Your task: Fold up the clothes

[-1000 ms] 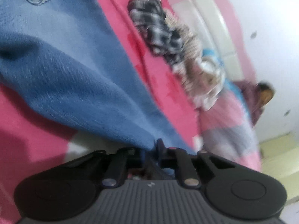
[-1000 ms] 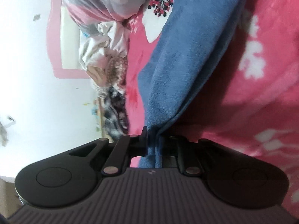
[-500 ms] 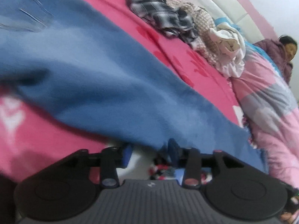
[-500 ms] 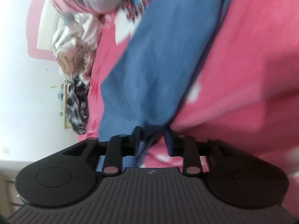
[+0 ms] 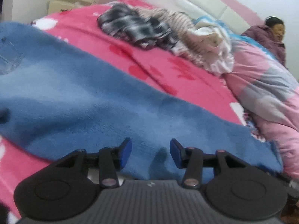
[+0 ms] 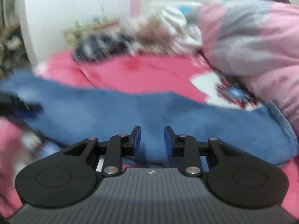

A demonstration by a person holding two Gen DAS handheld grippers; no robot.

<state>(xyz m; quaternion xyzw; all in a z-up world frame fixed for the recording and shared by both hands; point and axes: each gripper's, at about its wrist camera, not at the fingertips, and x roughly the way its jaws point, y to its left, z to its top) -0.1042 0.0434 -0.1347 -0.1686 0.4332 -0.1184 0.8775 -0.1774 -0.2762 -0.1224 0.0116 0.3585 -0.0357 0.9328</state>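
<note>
Pink bedspread carries blue fleece jeans laid flat. I've got left gripper opening w/ nothing between pads, over jeans' near edge. Right gripper closing slightly, also empty above jeans.

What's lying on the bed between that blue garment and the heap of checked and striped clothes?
Only bare pink bedspread separates the blue garment from the clothes heap, clearest in the left wrist view.
</note>
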